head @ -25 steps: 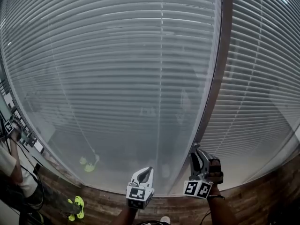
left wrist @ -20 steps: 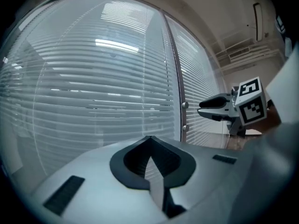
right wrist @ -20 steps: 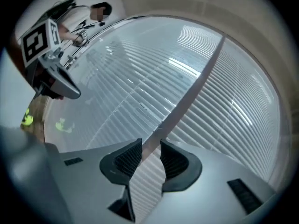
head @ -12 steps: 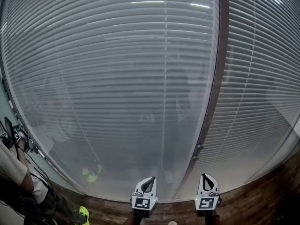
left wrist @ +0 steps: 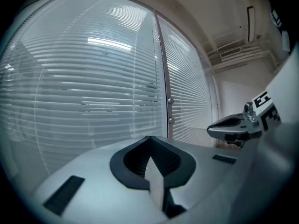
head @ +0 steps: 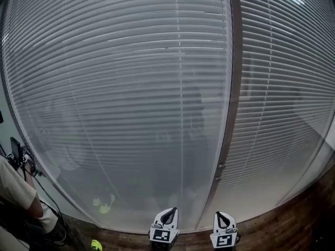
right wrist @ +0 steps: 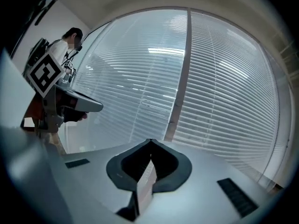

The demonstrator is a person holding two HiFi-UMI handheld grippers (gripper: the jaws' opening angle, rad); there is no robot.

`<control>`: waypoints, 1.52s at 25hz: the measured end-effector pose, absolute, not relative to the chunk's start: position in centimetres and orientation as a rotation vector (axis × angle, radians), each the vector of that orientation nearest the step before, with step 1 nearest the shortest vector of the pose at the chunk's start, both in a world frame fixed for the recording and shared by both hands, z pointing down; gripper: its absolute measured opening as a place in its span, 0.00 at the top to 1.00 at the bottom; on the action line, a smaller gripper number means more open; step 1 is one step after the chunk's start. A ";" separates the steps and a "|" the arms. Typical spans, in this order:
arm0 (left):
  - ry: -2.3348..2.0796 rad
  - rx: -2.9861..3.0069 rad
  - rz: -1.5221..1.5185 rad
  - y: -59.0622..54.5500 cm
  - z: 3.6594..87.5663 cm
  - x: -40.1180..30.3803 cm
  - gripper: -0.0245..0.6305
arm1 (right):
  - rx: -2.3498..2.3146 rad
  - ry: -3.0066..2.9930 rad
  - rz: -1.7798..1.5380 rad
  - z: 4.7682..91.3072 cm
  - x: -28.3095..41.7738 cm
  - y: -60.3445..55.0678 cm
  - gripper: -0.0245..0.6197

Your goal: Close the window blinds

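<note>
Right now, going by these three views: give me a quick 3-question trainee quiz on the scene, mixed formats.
1. True or false: the right gripper is gripping a cord of the blinds.
2. What stands between the two blind panels? A) a brown upright frame post B) a curtain C) a shelf
3. In the head view, at which edge is the bystander?

Key:
1. False. Its fingers have just closed, with nothing between them.
2. A
3. The left edge, low down.
</note>
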State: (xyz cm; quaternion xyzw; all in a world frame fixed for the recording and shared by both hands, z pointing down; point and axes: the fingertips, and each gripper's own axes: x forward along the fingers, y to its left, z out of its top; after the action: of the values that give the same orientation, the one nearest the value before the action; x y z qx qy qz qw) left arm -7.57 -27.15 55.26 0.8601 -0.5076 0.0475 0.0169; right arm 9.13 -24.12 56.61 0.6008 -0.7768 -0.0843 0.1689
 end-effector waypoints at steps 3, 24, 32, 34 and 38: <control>-1.590 2.659 0.140 -26.3 55.4 -7.7 0.96 | 1.671 -2.258 -0.241 56.5 8.0 -23.4 0.96; -1.709 2.538 0.116 -11.0 54.9 -2.8 0.96 | 1.480 -2.463 -0.150 56.0 9.9 -10.7 0.96; -1.712 2.499 0.085 -4.4 53.0 -0.1 0.96 | 1.485 -2.445 -0.187 53.2 13.0 -5.1 0.96; -1.710 2.504 0.090 -3.4 53.0 0.2 0.96 | 1.519 -2.478 -0.115 52.9 13.6 -4.4 0.96; -1.718 2.504 0.100 -2.2 53.0 0.3 0.96 | 1.569 -2.506 -0.019 51.8 14.0 -3.3 0.96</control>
State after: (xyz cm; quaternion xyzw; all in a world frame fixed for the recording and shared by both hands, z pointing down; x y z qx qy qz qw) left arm 0.27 -2.16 53.00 0.8231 -0.5647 0.0329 0.0516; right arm 13.99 -3.33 51.77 0.5284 -0.8439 -0.0063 0.0922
